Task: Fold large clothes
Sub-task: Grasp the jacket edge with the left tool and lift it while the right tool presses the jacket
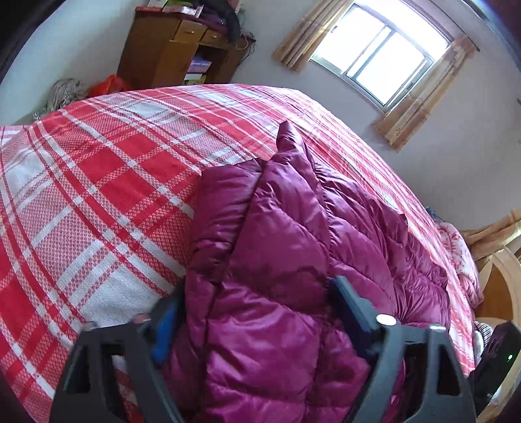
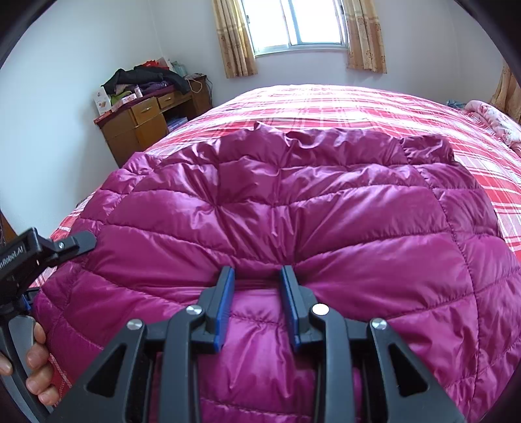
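Observation:
A large magenta quilted down jacket lies on a bed with a red and white plaid cover. In the left wrist view the jacket is bunched and folded along the bed's near side. My left gripper has its jaws wide apart with a thick fold of the jacket between them. My right gripper grips a pinched fold at the jacket's near edge, with puckers radiating from the fingers. The left gripper's body and the hand holding it show at the left of the right wrist view.
A wooden desk piled with clothes and boxes stands by the wall at the bed's far left. A curtained window is behind the bed. A pink floral quilt lies at the bed's right edge. A wooden headboard is at the right.

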Demonstrator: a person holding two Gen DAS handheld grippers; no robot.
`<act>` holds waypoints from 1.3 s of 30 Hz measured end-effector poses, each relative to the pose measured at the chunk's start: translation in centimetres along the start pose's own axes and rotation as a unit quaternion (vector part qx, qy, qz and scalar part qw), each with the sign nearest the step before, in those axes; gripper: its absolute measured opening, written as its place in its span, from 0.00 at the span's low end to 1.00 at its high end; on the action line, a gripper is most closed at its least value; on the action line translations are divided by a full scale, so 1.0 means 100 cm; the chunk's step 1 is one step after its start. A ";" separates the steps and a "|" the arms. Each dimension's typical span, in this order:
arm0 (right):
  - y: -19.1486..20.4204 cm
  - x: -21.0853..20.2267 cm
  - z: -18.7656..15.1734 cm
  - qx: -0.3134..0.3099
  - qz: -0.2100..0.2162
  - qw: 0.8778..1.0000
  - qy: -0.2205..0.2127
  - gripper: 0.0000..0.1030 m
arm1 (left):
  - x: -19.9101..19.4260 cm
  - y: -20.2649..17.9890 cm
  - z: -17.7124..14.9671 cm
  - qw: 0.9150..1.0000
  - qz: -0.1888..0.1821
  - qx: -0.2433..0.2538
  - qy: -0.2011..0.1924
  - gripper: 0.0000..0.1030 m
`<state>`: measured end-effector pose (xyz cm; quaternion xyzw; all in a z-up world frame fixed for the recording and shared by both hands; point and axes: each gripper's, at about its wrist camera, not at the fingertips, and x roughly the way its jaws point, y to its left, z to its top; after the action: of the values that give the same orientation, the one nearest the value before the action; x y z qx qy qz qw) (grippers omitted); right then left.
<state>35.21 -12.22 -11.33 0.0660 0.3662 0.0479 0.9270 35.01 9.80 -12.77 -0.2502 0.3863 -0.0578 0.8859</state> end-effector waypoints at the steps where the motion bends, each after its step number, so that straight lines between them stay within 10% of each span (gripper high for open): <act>1: 0.001 0.000 0.000 0.000 -0.001 1.000 0.000 0.31 | 0.000 0.000 -0.002 1.000 -0.016 -0.010 0.004 0.49; 4: 0.001 -0.003 0.000 0.001 0.001 1.000 -0.004 0.31 | -0.001 0.009 -0.002 0.996 -0.073 -0.060 0.001 0.28; 13: -0.005 -0.026 0.010 0.040 0.025 0.998 -0.036 0.30 | -0.022 -0.004 -0.006 0.995 -0.078 -0.046 -0.040 0.18; 16: -0.005 0.001 0.003 0.053 0.022 0.998 0.011 0.28 | -0.030 -0.013 0.003 0.993 -0.097 -0.039 -0.050 0.15; 39: -0.053 0.012 0.004 0.130 0.129 0.983 0.030 0.22 | -0.045 -0.179 -0.013 0.978 -0.075 0.181 -0.064 0.15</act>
<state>36.61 -17.31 -12.70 0.2309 0.3854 0.1213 0.8851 32.56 -4.89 -1.81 -0.1168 0.2920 -0.1773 0.9326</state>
